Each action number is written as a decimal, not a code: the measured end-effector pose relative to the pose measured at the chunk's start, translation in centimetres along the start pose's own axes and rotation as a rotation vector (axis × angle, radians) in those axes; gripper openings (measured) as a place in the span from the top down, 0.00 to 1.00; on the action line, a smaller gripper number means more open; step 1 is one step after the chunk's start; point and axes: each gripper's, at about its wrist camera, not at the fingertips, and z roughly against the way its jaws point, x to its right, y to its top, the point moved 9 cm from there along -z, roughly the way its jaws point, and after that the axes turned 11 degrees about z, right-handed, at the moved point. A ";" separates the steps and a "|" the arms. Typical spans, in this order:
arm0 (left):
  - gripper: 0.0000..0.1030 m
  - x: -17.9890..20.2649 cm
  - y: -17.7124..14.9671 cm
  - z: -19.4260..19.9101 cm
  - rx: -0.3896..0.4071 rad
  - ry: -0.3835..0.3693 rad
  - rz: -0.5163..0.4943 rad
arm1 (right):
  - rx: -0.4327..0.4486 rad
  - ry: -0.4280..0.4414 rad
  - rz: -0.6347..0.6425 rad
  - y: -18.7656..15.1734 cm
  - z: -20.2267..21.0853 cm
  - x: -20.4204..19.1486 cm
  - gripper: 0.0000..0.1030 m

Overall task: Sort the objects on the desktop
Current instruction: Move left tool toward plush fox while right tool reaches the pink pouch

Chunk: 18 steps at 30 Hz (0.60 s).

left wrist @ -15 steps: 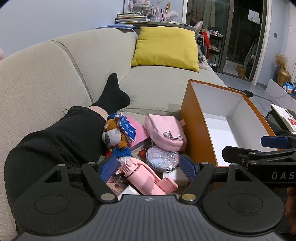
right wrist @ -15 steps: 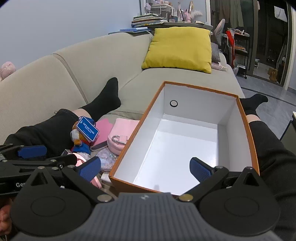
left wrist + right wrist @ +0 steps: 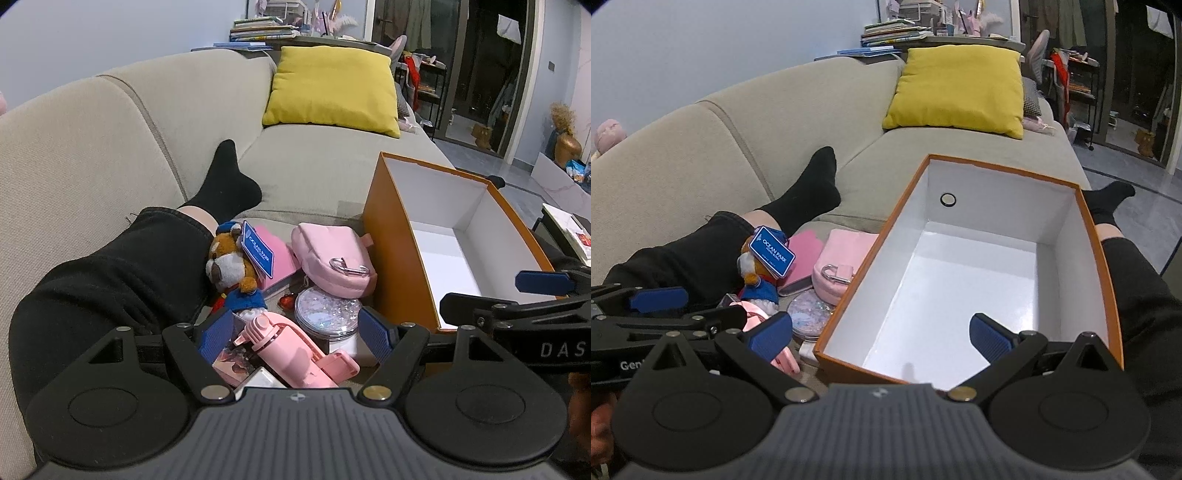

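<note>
Both grippers, left [image 3: 297,332] and right [image 3: 881,334], are gaping wide and empty, the left hovering over the pink bottle [image 3: 288,345] beside the box [image 3: 1089,236], risking nudging the crowded pile.

Sofa seat: a heap of small things left of an open box.

In the left wrist view the box [image 3: 399,236] fills the right of the frame, the heap at lower centre touching its left wall. In the heap, the plush toy [image 3: 231,264] lies leftmost against a person's leg [image 3: 110,280], the pouch [image 3: 332,258] just beside the box, the round compact [image 3: 327,314] below the pouch, the bottle [image 3: 288,347] lowest. A cushion [image 3: 332,88] rests at upper centre against the sofa back [image 3: 147,122].
</note>
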 end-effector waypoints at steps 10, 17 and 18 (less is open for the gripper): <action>0.44 -3.0 1.0 -0.4 -0.063 0.007 0.042 | 0.049 0.052 0.161 2.7 -0.7 -0.3 0.29; 0.51 -4.6 3.0 -2.0 -0.090 0.014 0.035 | -0.029 0.208 0.280 5.0 -3.3 -2.3 0.43; 0.51 -4.6 3.4 -2.4 -0.098 0.010 0.031 | -0.047 0.228 0.292 5.3 -3.8 -2.7 0.44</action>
